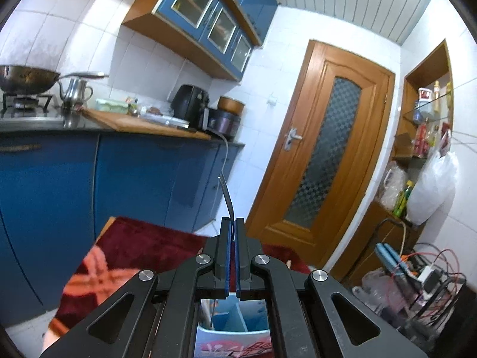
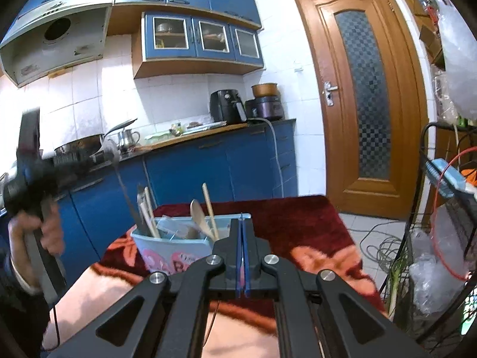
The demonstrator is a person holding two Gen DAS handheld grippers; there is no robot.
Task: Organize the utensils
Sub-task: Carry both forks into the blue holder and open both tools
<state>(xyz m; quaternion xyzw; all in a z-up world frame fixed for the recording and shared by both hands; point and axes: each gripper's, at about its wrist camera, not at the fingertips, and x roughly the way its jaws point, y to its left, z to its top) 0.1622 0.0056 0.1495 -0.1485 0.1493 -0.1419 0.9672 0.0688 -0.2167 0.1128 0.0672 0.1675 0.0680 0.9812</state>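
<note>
Gripping one metal spoon [image 1: 227, 197], the left gripper [image 1: 232, 223] stays... Standing in one blue holder [image 2: 170, 247] are two wooden spoons [image 2: 200, 219]; the left gripper pinches one metal spoon, while the right gripper [image 2: 242, 223] is closed empty.

Sorry, the clean text follows:

Pinching one metal spoon [image 1: 227, 197], the left gripper [image 1: 232, 223] is clamped; the right gripper [image 2: 242, 223] is closed empty; one holder [image 2: 170, 247].

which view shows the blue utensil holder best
The right wrist view: the blue utensil holder stands whole on the red cloth, with wooden utensils sticking out. The left wrist view shows only a slice of it from above, through the frame of the hand-held gripper.

Metal utensil [image 1: 227, 200] upright; wooden spoons [image 2: 199, 217] in blue holder [image 2: 167, 246]
</note>
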